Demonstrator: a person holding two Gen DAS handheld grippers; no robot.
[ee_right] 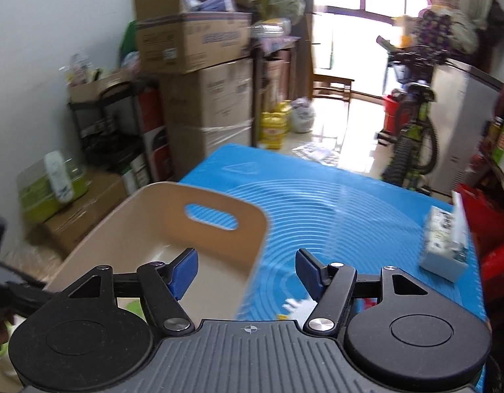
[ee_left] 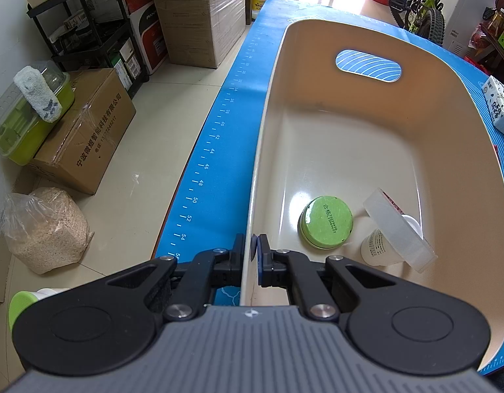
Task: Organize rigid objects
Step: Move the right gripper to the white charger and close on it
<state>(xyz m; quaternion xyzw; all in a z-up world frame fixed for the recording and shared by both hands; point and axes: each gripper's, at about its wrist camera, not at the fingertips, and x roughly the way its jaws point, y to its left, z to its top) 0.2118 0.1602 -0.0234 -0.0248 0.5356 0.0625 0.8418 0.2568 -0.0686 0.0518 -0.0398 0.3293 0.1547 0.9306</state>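
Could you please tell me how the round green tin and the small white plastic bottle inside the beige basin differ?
The round green tin is low, flat and wide; the small white plastic bottle is taller and narrower. The tin lies in the open, printed face up, whereas a clear tape roll leans over the bottle. Both rest on the floor of the beige basin, side by side.

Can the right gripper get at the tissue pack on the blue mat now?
Probably yes: the right gripper is open and empty, and only bare blue mat lies between it and the tissue pack.
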